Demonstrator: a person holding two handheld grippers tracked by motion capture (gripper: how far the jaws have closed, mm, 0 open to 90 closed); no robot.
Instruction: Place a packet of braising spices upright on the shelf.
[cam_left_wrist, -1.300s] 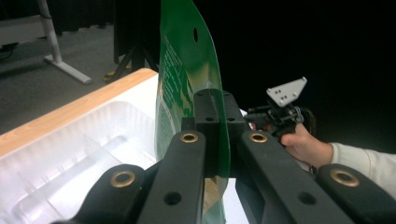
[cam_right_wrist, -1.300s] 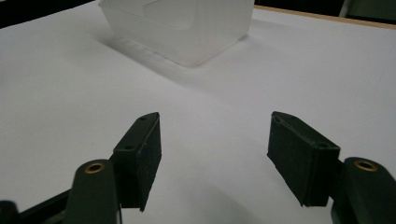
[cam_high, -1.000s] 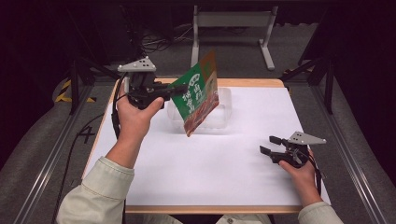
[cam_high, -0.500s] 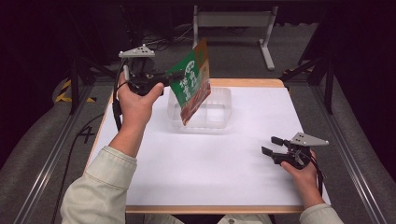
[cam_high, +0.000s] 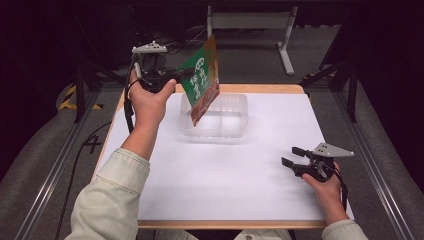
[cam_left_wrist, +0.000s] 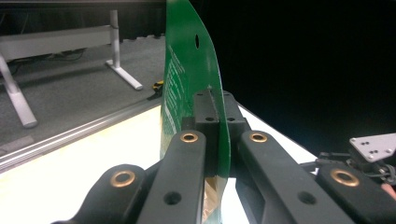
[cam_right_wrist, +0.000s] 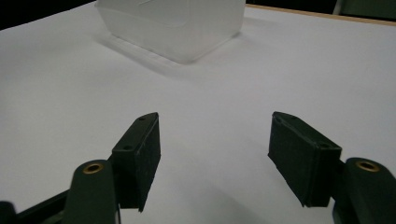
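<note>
A green and red snack bag (cam_high: 201, 81) hangs in the air above a clear plastic container (cam_high: 227, 116) at the back of the table. My left gripper (cam_high: 180, 76) is shut on the bag's left edge and holds it up, tilted, with its lower corner over the container. In the left gripper view the bag (cam_left_wrist: 187, 79) stands edge-on between the closed jaws of the left gripper (cam_left_wrist: 215, 109). My right gripper (cam_high: 292, 156) rests open near the table's front right, nothing in it. The right gripper view has the open right gripper (cam_right_wrist: 215, 149) over white table and the container (cam_right_wrist: 177, 23) ahead.
The table (cam_high: 225, 185) is covered with a white sheet and has a wooden edge. A metal stand (cam_high: 250, 20) and dark floor lie beyond the far edge. Rails run along both sides of the table.
My left gripper has lifted the bag higher and a little farther back, over the container. The right gripper has stayed in place, open.
</note>
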